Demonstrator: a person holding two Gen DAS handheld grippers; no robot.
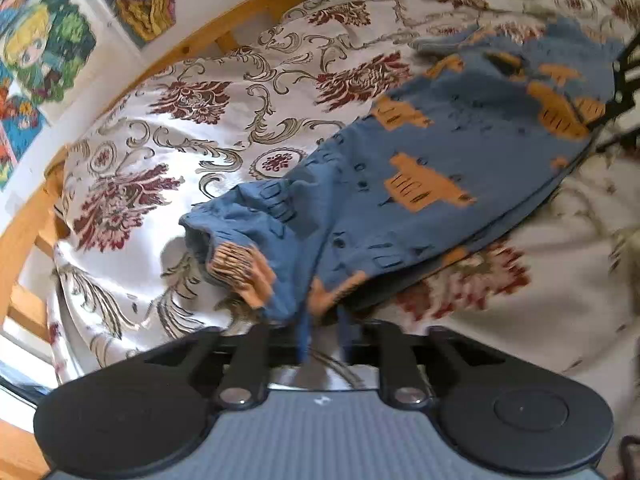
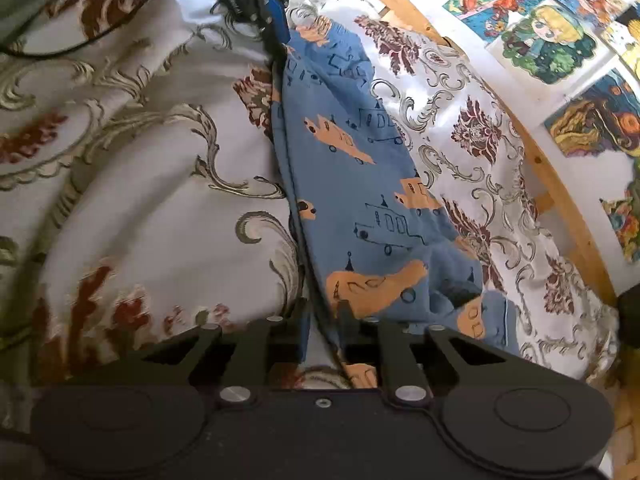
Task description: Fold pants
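Observation:
Blue pants (image 1: 420,160) printed with orange cars lie stretched across a floral bedspread (image 1: 192,152). The gathered cuff bunches just ahead of my left gripper (image 1: 324,332), which is shut on the pants' near edge, with fabric pinched between its blue-padded fingers. At the right edge of the left wrist view, my right gripper (image 1: 624,92) holds the far end. In the right wrist view the pants (image 2: 360,184) run away from my right gripper (image 2: 324,320), which is shut on the fabric's folded edge. My left gripper (image 2: 276,20) grips the far end at the top.
A wooden bed rail (image 1: 224,16) borders the bedspread, with a white wall and colourful cartoon pictures (image 2: 544,40) behind it. A black cable (image 2: 100,28) lies on the cover at the upper left of the right wrist view. Open bedspread (image 2: 140,200) spreads left of the pants.

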